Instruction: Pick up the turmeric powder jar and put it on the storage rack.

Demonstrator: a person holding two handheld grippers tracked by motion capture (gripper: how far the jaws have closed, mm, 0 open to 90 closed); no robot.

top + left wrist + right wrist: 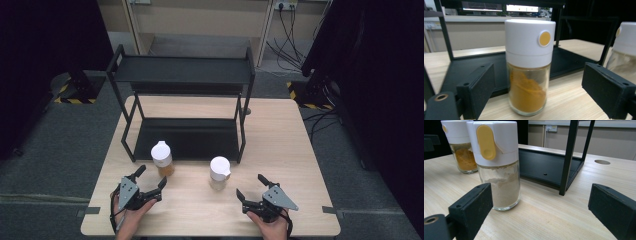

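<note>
lining up: left hand-held gripper [149, 180], jaws apart, frames the white-capped glass jar of orange powder [163, 158]; right hand-held gripper [250, 188], also apart, faces the white-capped glass jar of pale powder [219, 172].

Our right hand-held gripper [541, 212] has its two black jaws spread wide, nothing between them. Just ahead of our left jaw stands a glass jar of pale powder [499, 167], upright on the wooden surface [549, 217], white cap with a yellow tab. Behind it stands a jar of orange powder [461, 150]. To the right sits a black rack [554, 167], one post near us.
</note>
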